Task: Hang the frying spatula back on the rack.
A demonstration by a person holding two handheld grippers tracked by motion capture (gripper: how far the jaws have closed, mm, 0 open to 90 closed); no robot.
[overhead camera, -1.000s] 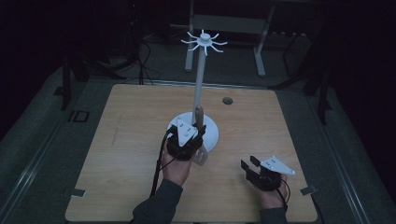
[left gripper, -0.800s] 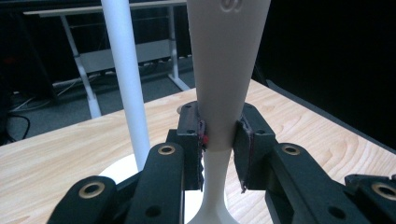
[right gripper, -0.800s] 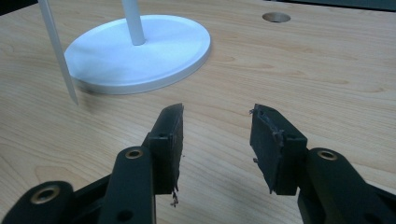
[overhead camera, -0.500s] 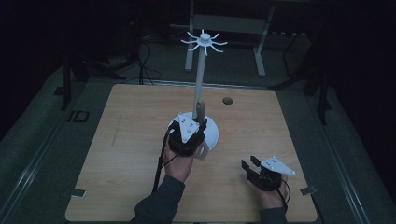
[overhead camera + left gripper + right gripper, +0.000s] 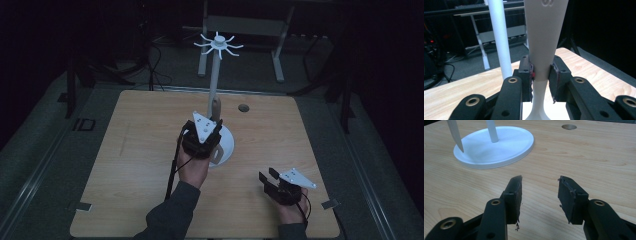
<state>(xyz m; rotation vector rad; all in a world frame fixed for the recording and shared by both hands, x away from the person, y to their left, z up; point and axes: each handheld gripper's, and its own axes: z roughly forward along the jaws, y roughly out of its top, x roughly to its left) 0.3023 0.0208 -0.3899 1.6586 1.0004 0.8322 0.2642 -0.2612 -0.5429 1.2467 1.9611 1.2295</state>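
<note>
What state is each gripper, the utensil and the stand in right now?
left gripper: shut on the white utensil, held upright beside the pole.
right gripper: open, holding nothing, low over the table.
white stand: upright on the table, hooks at top bare.

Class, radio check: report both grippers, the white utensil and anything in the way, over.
Left gripper shut on white utensil, beside stand pole. Right gripper open, empty, low over table. Pole close alongside; otherwise unobstructed.
</note>
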